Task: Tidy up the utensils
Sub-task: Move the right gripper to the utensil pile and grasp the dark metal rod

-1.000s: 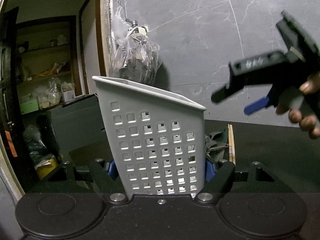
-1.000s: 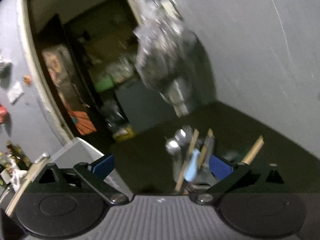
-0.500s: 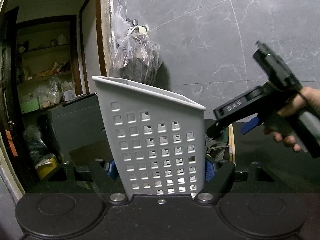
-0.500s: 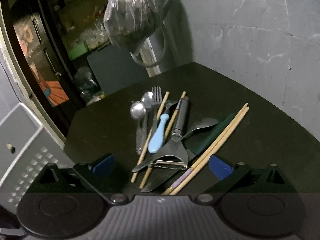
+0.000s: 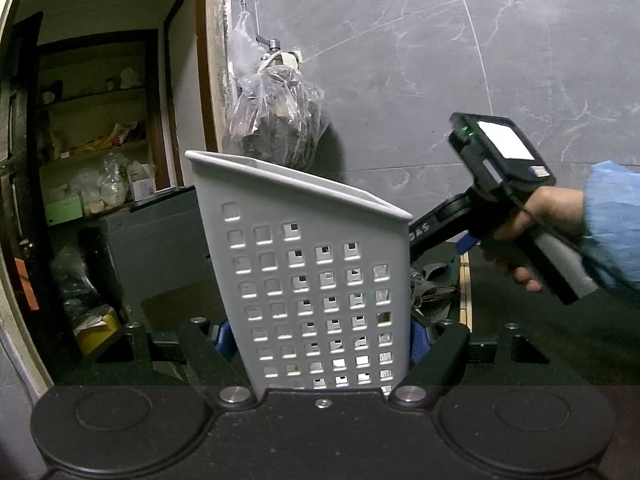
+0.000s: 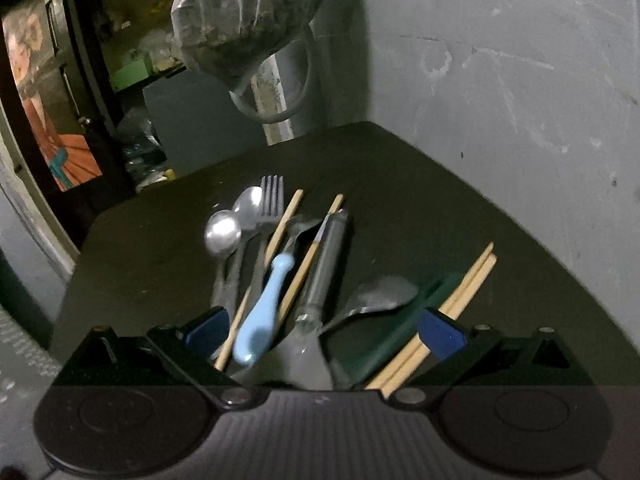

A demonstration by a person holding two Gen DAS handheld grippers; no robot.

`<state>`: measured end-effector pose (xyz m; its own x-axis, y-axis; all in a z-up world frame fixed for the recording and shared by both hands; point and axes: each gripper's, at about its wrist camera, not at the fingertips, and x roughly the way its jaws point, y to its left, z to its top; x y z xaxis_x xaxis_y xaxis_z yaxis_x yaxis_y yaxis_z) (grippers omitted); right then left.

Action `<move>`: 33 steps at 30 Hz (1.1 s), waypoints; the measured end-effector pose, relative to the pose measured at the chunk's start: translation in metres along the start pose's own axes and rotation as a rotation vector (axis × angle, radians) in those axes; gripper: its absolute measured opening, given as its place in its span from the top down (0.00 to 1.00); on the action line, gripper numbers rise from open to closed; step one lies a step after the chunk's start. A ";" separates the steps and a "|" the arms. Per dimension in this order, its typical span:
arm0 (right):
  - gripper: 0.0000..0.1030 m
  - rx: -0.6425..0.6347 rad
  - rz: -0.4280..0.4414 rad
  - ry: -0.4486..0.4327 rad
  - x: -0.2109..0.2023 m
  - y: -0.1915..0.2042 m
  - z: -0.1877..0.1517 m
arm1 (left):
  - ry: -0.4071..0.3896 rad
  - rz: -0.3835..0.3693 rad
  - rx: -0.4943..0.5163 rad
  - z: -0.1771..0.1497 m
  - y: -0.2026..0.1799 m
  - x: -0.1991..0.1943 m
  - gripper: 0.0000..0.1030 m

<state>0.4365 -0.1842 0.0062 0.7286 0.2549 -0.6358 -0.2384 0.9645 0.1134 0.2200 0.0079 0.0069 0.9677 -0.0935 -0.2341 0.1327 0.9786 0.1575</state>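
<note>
Left wrist view showed the left gripper (image 5: 320,340) clamped on a grey plastic basket (image 5: 308,280), its blue pads pressed to the two side walls. The basket stood tilted, its rim slanting down to the right, and its front wall was pierced with rows of small square holes. Behind its right edge only a sliver of the utensils showed: a dark tangle of metal and the ends of a pair of chopsticks (image 5: 464,284) on the dark table (image 5: 560,328). The right gripper (image 5: 440,236) reached in from the right in a hand (image 5: 532,232) with a blue sleeve, pointing down toward that pile.

The right wrist view laid the pile out plainly. Between the right gripper's wide-spread fingers (image 6: 440,332), which gripped nothing, lay two spoons (image 6: 224,236), a fork (image 6: 270,200), a light blue handle (image 6: 264,312), a dark-handled peeler (image 6: 324,276), another spoon (image 6: 380,296) bowl up, a dark green handle (image 6: 388,332) and loose chopsticks, all crossing one another near the table's front. This view was slightly blurred. A plastic bag (image 6: 248,12) hung on the grey wall behind.
</note>
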 end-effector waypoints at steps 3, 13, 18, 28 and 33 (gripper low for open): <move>0.00 -0.085 -0.055 -0.023 0.010 0.009 0.003 | -0.002 0.001 -0.001 0.000 0.000 0.000 0.24; 0.07 -0.205 -0.145 -0.093 0.023 0.016 0.004 | -0.002 0.002 -0.001 -0.001 0.000 0.001 0.24; 0.22 -0.204 -0.122 -0.072 0.029 0.012 0.004 | -0.002 0.000 0.000 -0.001 0.000 0.000 0.24; 0.69 -0.165 -0.041 -0.034 0.031 0.015 0.005 | -0.001 -0.003 0.003 0.000 -0.001 -0.001 0.24; 0.80 -0.078 -0.011 0.018 0.027 0.010 0.002 | -0.001 -0.003 0.002 0.000 -0.002 -0.001 0.24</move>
<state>0.4550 -0.1679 -0.0079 0.7196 0.2425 -0.6507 -0.2807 0.9586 0.0469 0.2191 0.0061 0.0070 0.9675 -0.0971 -0.2335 0.1364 0.9779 0.1585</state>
